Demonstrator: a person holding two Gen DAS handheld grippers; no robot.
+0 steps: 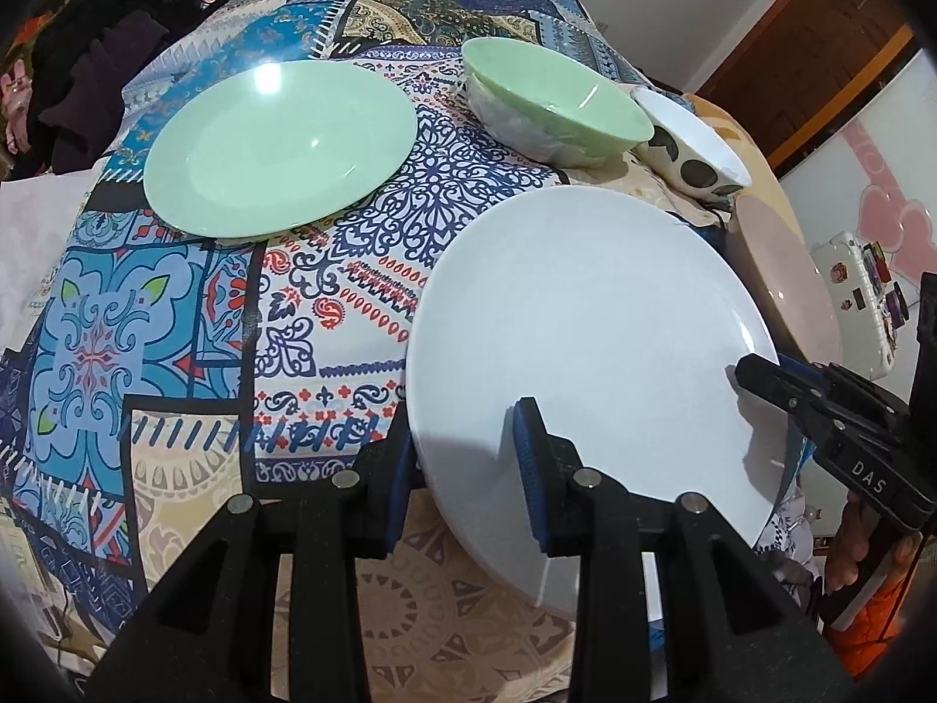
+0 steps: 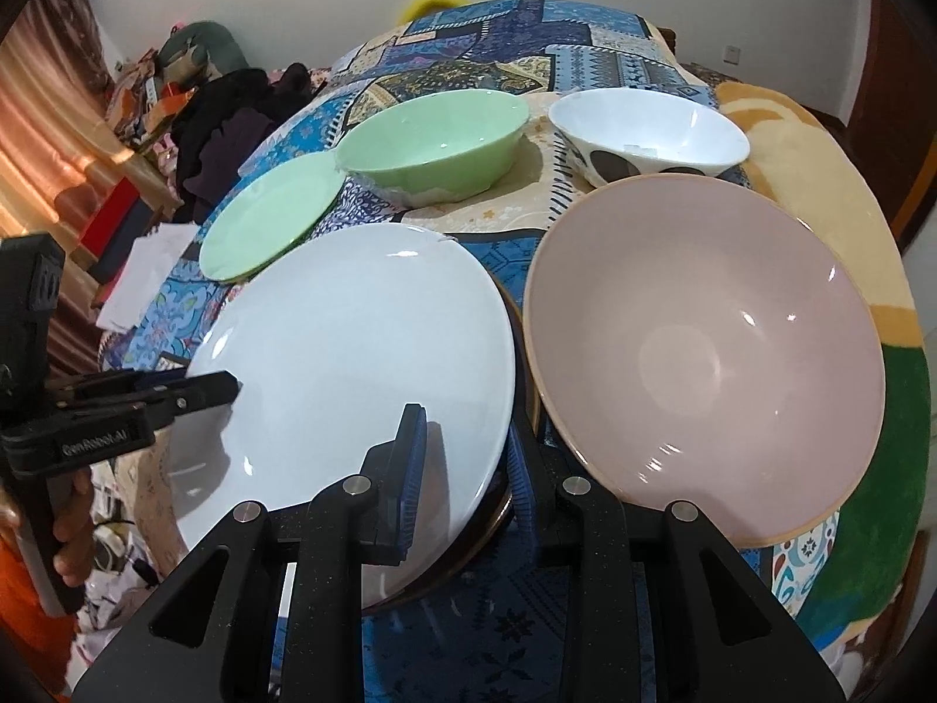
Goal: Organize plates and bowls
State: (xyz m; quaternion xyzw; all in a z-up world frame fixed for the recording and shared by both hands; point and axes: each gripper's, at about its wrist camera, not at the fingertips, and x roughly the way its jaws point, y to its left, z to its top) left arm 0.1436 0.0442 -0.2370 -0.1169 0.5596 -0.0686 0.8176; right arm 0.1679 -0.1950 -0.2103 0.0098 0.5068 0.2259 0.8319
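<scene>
A large white plate (image 1: 591,351) is held tilted above the patterned cloth. My left gripper (image 1: 468,468) is shut on its near-left rim, one finger over, one under. My right gripper (image 2: 468,468) is shut on its near-right rim; in the left wrist view it shows at the plate's right edge (image 1: 779,386). The white plate also fills the middle of the right wrist view (image 2: 351,363). A green plate (image 1: 281,146) lies at the far left. A green bowl (image 1: 556,99), a white spotted bowl (image 1: 697,146) and a big pink bowl (image 2: 708,351) stand at the right.
The patterned cloth (image 1: 175,322) covers a rounded surface. Dark clothes (image 1: 99,70) are piled beyond its far-left edge. Papers (image 2: 146,269) and clutter lie left of the table. A wooden door (image 1: 820,47) stands at the back right.
</scene>
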